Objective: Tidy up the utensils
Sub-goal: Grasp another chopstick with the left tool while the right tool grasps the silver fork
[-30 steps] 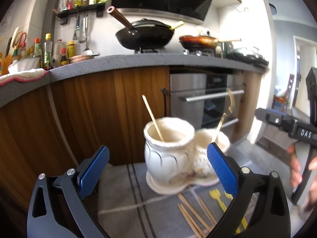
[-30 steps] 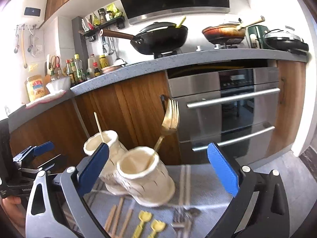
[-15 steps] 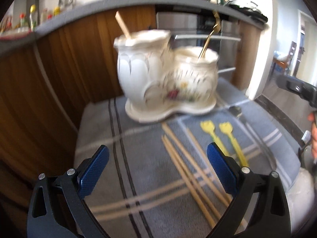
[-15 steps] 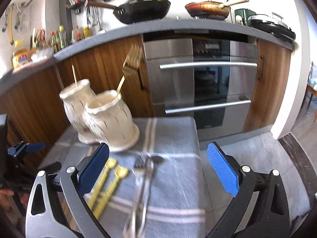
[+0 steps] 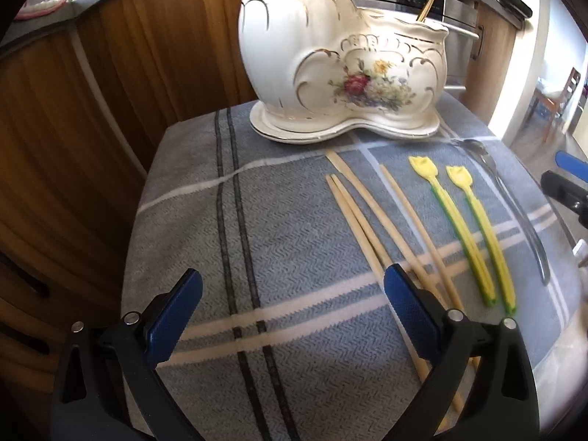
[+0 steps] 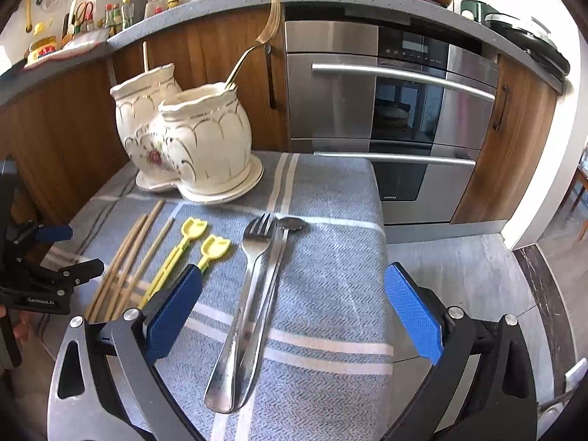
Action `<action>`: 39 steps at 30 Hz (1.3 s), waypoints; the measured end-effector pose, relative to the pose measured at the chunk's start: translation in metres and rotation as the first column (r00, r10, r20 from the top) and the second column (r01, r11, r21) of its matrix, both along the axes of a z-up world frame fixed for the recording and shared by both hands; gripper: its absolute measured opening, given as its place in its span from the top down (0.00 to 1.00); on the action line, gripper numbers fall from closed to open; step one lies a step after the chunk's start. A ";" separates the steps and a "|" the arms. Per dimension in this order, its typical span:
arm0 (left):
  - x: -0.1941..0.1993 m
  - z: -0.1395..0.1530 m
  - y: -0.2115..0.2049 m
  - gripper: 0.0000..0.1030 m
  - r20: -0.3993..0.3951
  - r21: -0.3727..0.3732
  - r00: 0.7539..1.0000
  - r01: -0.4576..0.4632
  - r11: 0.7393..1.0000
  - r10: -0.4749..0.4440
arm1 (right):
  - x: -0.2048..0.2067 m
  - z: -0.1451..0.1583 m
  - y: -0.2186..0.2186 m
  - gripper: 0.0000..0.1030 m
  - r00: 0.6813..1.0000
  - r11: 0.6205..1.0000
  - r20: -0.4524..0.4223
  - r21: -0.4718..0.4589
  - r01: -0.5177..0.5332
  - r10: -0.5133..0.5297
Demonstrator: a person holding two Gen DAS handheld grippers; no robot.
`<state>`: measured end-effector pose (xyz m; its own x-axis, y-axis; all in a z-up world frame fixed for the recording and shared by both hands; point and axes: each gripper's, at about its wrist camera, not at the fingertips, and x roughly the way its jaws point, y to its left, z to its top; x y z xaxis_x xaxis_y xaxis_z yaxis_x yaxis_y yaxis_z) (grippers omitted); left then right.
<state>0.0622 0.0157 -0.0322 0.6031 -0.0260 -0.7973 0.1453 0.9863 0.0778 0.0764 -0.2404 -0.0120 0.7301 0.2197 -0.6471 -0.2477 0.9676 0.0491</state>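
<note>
Ceramic holder point(image 5: 341, 58): it stands at the far edge of your cloth point(image 5: 286, 242), gold fork point(image 6: 253, 47) leaning in its low cup.
Change: a second ago both your cameras faced the stove and holder; now they tilt down at the cloth and its utensils.
Left claw point(image 5: 290, 316): wide, holding nothing; its right finger point(image 5: 411, 316) hangs over the near ends of the chopsticks point(image 5: 364, 217).
Right claw point(image 6: 294, 316): wide, empty, astride the steel fork point(image 6: 250, 286) and spoon point(image 6: 273, 279).
Axes: chopsticks, both yellow picks point(image 5: 474, 235), fork and spoon lie lengthwise, heads toward the holder, handles toward you.
Spoon: touching the fork along its right side.
</note>
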 end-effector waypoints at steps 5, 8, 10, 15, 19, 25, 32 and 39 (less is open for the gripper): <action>0.000 -0.004 -0.008 0.05 -0.007 0.016 1.000 0.017 1.000 -0.016 | 0.003 -0.003 0.010 0.05 1.000 0.998 0.006 -0.063 -0.014 0.014; 0.001 -0.005 -0.010 0.11 -0.015 0.032 1.000 0.017 0.999 -0.017 | 0.004 -0.004 0.017 0.15 0.999 0.996 -0.003 -0.084 -0.041 0.041; 0.002 -0.004 -0.010 0.32 -0.020 0.026 0.999 0.034 0.999 -0.034 | 0.007 -0.005 0.022 0.28 0.998 0.995 -0.026 -0.088 -0.057 0.055; 0.007 0.000 -0.009 0.73 -0.039 0.031 0.997 0.072 0.997 -0.071 | 0.012 -0.012 0.034 0.66 0.993 0.993 -0.082 -0.072 -0.093 0.087; 0.010 0.002 -0.006 0.84 -0.051 0.013 0.995 0.087 0.996 -0.086 | 0.019 -0.019 0.039 0.80 0.986 0.993 -0.136 -0.053 -0.103 0.095; 0.022 0.001 -0.004 0.84 -0.047 -0.012 0.996 0.077 0.997 -0.077 | 0.034 -0.028 0.042 0.82 0.980 0.994 -0.183 -0.058 -0.088 0.076; 0.030 0.000 -0.005 0.83 -0.024 -0.039 0.997 0.071 0.997 -0.072 | 0.044 -0.030 0.046 0.87 0.984 0.995 -0.167 -0.068 -0.070 0.058; 0.026 0.001 0.002 0.94 -0.011 -0.084 0.995 0.097 0.992 -0.098 | 0.035 -0.027 0.045 0.94 0.988 0.997 -0.138 -0.027 -0.070 0.066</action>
<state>0.0882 0.0173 -0.0316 0.5827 -0.1510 -0.7985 0.2416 0.9703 -0.0071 0.1112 -0.1959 -0.0391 0.6183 0.2436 -0.7472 -0.3062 0.9503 0.0565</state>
